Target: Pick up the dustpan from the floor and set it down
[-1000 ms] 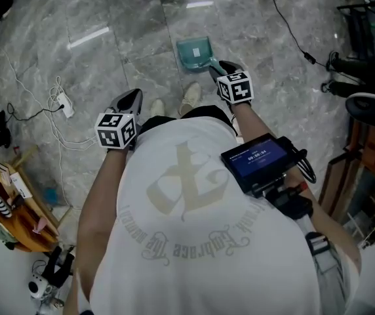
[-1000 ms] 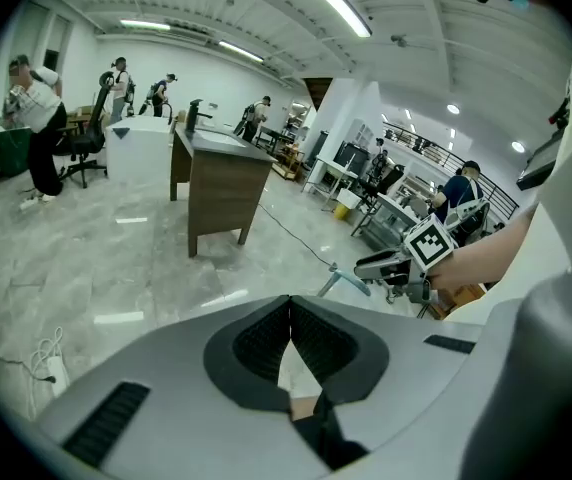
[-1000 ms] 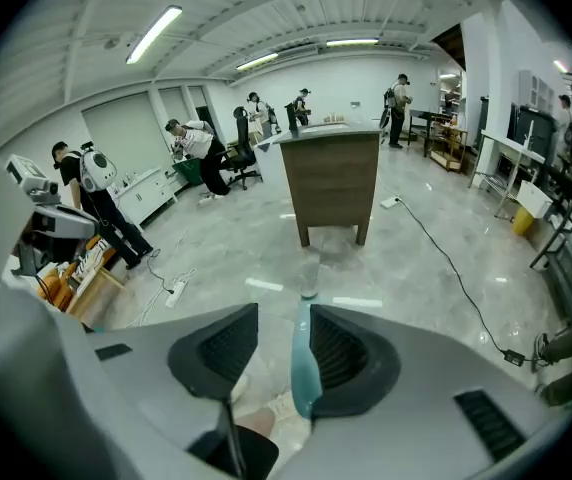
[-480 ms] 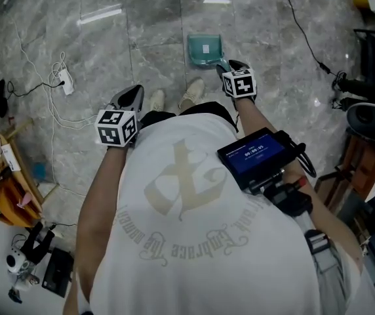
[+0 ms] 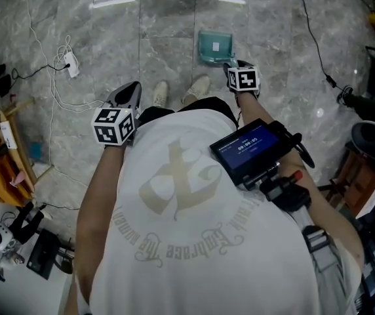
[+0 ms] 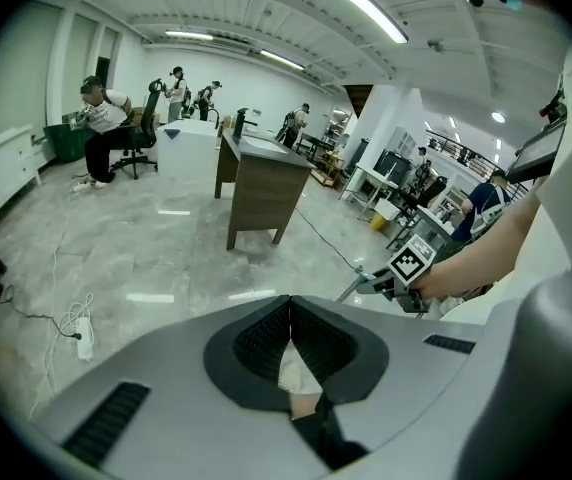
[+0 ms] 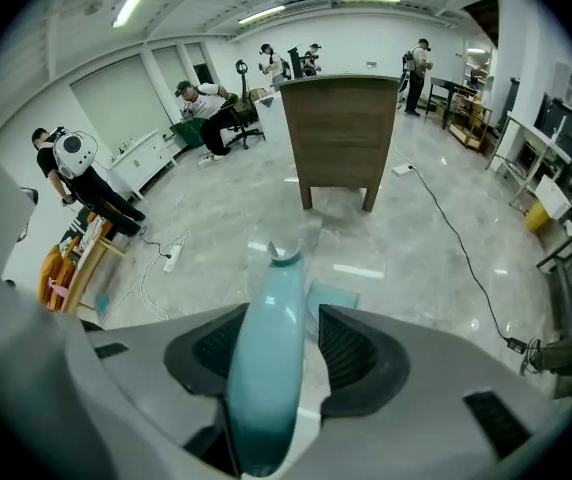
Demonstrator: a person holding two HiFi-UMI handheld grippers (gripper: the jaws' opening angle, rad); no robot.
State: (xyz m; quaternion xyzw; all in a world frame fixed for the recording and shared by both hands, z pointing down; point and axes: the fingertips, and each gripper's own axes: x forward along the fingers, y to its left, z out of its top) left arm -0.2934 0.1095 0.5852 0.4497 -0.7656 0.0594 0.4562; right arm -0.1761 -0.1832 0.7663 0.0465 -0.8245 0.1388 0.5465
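Left gripper [image 5: 132, 88]: held out ahead of my left side, slanting forward and down. My left forearm [image 5: 102, 182] runs straight behind it, bare to the sleeve. In the left gripper view [image 6: 289, 303] the jaws meet tip to tip.

Right gripper [image 5: 232, 65]: reached further forward than the left one and pitched more steeply down. My right forearm [image 5: 245, 110] is stretched out behind it. In the right gripper view [image 7: 284, 313] the jaws stand wide apart with the dustpan handle [image 7: 266, 368] between them. The handle lies against the left pad, and a clear gap shows at the right pad, so there is no clamping grip.

The two grippers are well apart.
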